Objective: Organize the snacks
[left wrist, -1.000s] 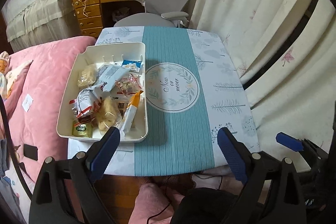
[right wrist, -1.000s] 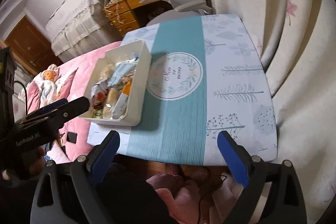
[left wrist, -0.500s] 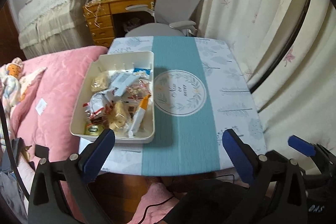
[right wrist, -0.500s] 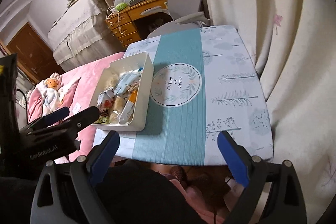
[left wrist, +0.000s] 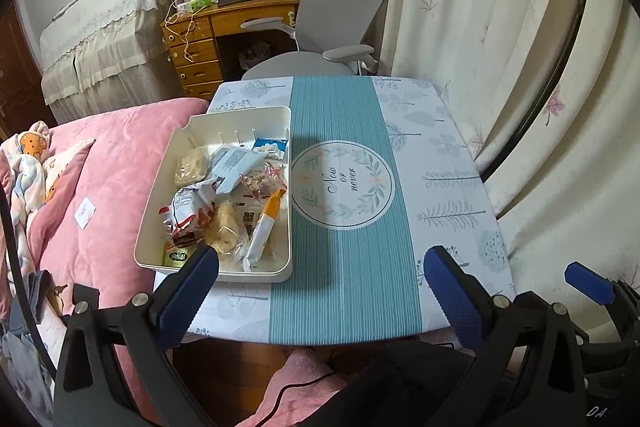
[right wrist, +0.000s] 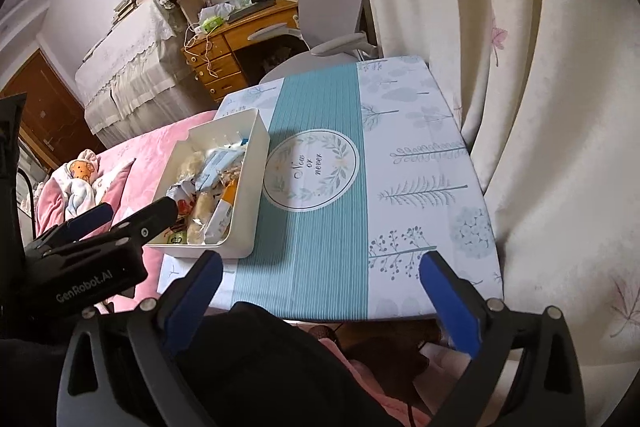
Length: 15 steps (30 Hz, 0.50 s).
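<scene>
Both claws hang over the near edge of the table point(left wrist: 436, 155), pointing down at it, and neither has anything in its grasp. The left gripper point(left wrist: 320, 291) has its blue fingers point(left wrist: 188, 293) spread wide with only tablecloth showing between them; its left finger overlaps the near corner of the white bin point(left wrist: 256, 113) in the view, though whether it touches I cannot tell. The right gripper point(right wrist: 318, 295) is spread just as wide and empty, with the teal stripe of the cloth in its gap. The snacks point(left wrist: 228, 195) are all piled inside that white bin, which sits on the left side of the table beside the round printed emblem point(left wrist: 344, 183): crinkly packets, a pale blue wrapper, an orange-tipped stick pack leaning against the right wall. A pink blanket point(left wrist: 116, 163) lies just left of the table, a grey chair point(left wrist: 340, 11) stands at its far end, and curtains point(left wrist: 480, 7) fall along the right.
</scene>
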Each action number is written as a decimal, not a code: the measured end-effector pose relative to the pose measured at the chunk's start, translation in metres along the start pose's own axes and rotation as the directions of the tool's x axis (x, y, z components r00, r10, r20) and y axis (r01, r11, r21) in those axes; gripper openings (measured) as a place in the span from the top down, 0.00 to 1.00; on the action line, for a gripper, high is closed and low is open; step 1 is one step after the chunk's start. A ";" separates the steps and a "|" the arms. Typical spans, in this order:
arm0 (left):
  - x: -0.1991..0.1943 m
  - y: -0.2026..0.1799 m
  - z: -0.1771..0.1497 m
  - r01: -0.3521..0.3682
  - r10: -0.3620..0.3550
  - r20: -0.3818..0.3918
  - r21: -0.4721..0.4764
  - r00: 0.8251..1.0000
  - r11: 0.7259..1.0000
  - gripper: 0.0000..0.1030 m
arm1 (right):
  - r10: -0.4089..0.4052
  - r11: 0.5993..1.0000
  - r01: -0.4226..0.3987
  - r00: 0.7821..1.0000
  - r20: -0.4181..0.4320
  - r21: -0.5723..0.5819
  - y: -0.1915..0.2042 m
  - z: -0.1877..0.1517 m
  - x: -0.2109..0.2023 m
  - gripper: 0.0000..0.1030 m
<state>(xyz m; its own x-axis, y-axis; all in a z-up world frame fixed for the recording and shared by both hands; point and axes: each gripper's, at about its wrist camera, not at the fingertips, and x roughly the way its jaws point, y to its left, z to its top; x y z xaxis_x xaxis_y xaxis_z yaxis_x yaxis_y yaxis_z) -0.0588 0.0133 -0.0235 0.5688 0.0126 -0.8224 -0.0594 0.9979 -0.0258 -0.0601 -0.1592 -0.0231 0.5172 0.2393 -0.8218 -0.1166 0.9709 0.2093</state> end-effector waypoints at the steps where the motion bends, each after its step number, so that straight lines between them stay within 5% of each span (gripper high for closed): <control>1: 0.000 -0.001 0.000 -0.001 0.001 0.005 0.004 1.000 1.000 0.01 | -0.001 1.000 0.001 1.000 0.001 0.001 0.000 0.000 0.000 0.03; 15: -0.002 -0.004 0.000 -0.012 0.012 0.012 0.004 1.000 1.000 0.01 | 0.003 1.000 -0.003 1.000 0.000 -0.005 -0.002 0.000 0.003 0.00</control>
<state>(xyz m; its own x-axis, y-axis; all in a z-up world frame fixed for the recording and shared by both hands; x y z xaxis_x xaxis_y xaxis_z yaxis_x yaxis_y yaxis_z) -0.0600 0.0093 -0.0218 0.5775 0.0251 -0.8160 -0.0626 0.9979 -0.0136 -0.0589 -0.1604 -0.0258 0.5165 0.2426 -0.8212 -0.1224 0.9701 0.2096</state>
